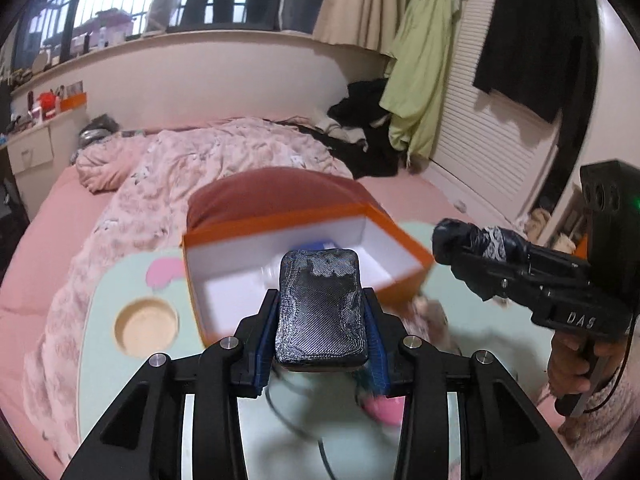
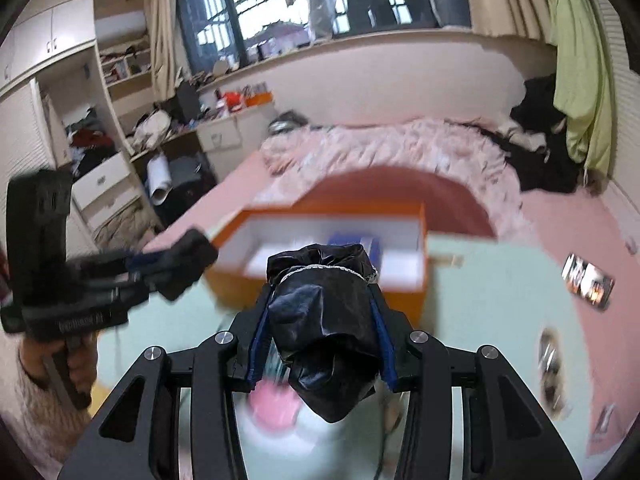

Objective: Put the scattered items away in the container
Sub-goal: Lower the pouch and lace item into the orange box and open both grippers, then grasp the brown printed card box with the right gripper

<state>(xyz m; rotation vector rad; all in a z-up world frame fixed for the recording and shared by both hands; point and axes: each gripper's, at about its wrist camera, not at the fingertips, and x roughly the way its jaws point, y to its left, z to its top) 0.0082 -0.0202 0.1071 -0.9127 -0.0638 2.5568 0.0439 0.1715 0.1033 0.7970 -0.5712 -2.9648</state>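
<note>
Bedroom tray [image 1: 120, 392]; orange box [image 1: 404, 240]; both claws clamp dark items.

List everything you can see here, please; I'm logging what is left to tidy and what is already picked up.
box: one, orange outside, white inside, open, on the tray table on the bed.
blue item: one, inside the box; too blurred to name.
dark case: one, black and textured, clamped in the left gripper.
black pouch: one, glossy, tied with pale cord, clamped in the right gripper.
tray table: one, pale green, with a round recess.
phone: one, screen lit, on the pink bed sheet at the right.
pink item: one, on the tray below the grippers; blurred.
left gripper: black, blue pads.
right gripper: black, blue pads.
</note>
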